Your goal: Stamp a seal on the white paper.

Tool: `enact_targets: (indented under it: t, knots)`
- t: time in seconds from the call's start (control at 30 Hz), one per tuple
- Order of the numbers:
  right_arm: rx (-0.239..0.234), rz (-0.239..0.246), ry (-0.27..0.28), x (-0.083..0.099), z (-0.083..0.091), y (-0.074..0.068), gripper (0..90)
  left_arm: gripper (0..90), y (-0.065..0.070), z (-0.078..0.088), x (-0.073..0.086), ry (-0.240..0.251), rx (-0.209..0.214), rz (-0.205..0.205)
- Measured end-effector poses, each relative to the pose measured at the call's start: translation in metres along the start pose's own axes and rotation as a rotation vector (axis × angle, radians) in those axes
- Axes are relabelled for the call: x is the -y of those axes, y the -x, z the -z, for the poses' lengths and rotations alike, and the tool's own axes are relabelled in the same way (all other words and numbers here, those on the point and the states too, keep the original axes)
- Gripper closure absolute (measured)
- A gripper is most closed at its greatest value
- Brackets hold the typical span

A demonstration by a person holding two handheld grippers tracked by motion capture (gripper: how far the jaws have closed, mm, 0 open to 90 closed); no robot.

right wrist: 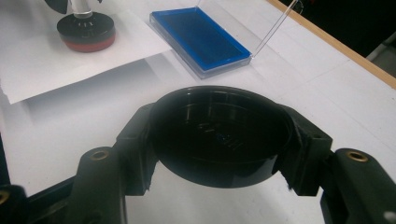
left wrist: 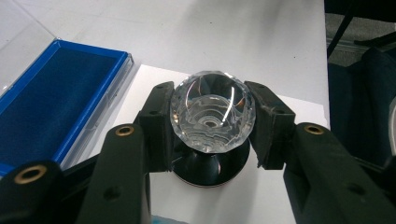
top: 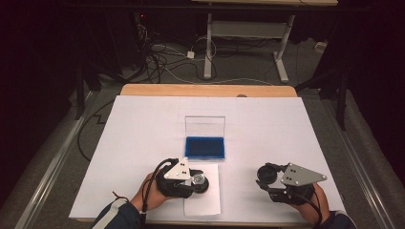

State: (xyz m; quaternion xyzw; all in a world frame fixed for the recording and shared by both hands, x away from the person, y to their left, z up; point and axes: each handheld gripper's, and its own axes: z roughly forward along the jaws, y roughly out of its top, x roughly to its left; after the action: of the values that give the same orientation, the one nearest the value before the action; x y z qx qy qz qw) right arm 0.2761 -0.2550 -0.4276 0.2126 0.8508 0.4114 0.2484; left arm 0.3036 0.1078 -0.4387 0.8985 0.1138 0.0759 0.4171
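clear faceted knob [left wrist: 212, 112], black cap [right wrist: 219, 135], blue tray [top: 205, 147]

The open blue case [top: 205, 147] sits mid-tabletop [top: 143, 124], its clear lid [top: 205, 126] standing upright along the far edge, so a reach from behind is barred while the near side lies open. Just before it, a loose paper sheet [top: 210, 200] carries the faceted stamp [top: 199, 180], blocking the left-hand lane. Between stamp and black cap [top: 266, 174] runs a bare gap. Both flanks and the far tabletop stand free.
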Motion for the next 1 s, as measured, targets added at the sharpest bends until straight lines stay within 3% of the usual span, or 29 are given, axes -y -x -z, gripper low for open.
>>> enact_targets:
  t: [0.37, 1.0]
  knots:
    - [0.002, 0.001, -0.004, 0.000, 0.000, 0.000, 38.5, 54.1, -0.003, 0.004, -0.001, 0.017, -0.005, 0.009]
    - [-0.001, -0.003, 0.002, 0.000, 0.000, 0.000, 38.5, 54.1, -0.003, 0.027, -0.010, 0.114, -0.039, 0.013]
